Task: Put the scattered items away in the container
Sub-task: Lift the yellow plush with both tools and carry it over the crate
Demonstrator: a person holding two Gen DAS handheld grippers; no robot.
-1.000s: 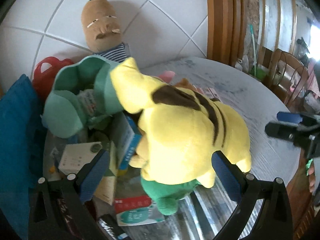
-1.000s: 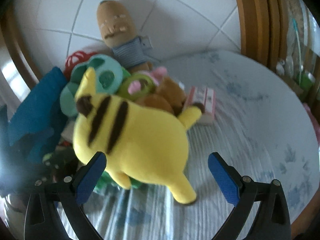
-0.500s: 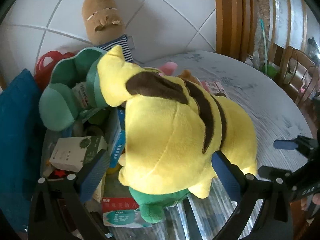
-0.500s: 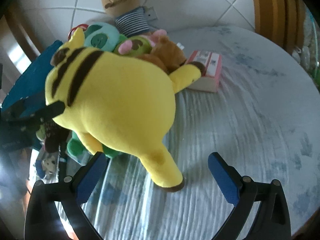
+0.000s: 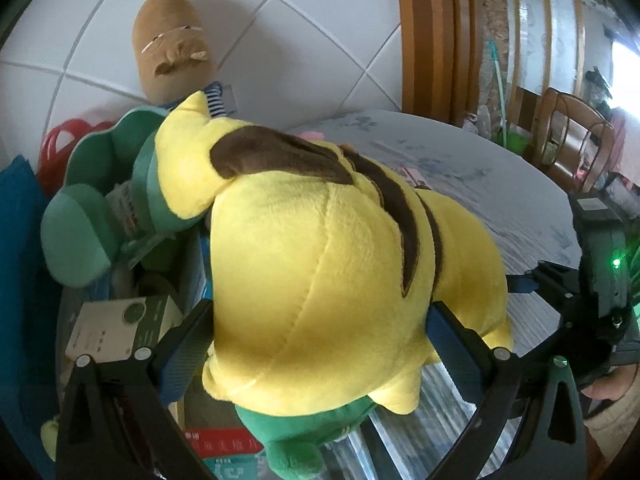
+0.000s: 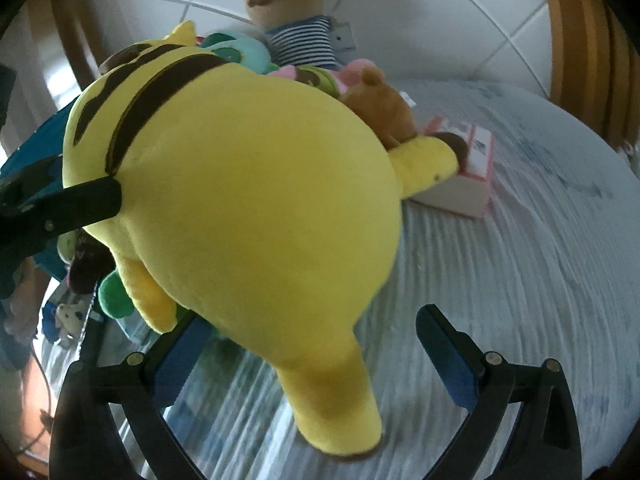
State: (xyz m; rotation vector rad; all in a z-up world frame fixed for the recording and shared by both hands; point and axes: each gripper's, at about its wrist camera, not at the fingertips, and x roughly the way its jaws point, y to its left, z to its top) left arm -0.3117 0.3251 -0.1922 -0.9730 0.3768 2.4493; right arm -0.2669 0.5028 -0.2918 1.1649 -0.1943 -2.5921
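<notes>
A big yellow plush with brown stripes (image 5: 320, 280) lies on the round table, over a green plush (image 5: 296, 444) and the clutter at the left. My left gripper (image 5: 320, 344) is open, its blue pads (image 5: 184, 344) on either side of the yellow plush's body, touching or nearly so. My right gripper (image 6: 308, 360) is open, and the plush's foot (image 6: 340, 408) hangs between its fingers. The yellow plush (image 6: 240, 184) fills the right wrist view; my left gripper's finger (image 6: 80, 204) shows against its left side.
A pile at the table's left holds a teal plush (image 5: 88, 216), a white box (image 5: 116, 324), other boxes and a blue cloth (image 5: 16, 240). A brown plush in a striped shirt (image 6: 288, 4) leans on the tiled wall. A pink box (image 6: 468, 172) and small brown bear (image 6: 380, 108) lie beside it.
Both grippers have moved in closer to the yellow plush, which now fills both views. The left gripper's pads have come around its body; the right gripper's fingers now flank its foot.
</notes>
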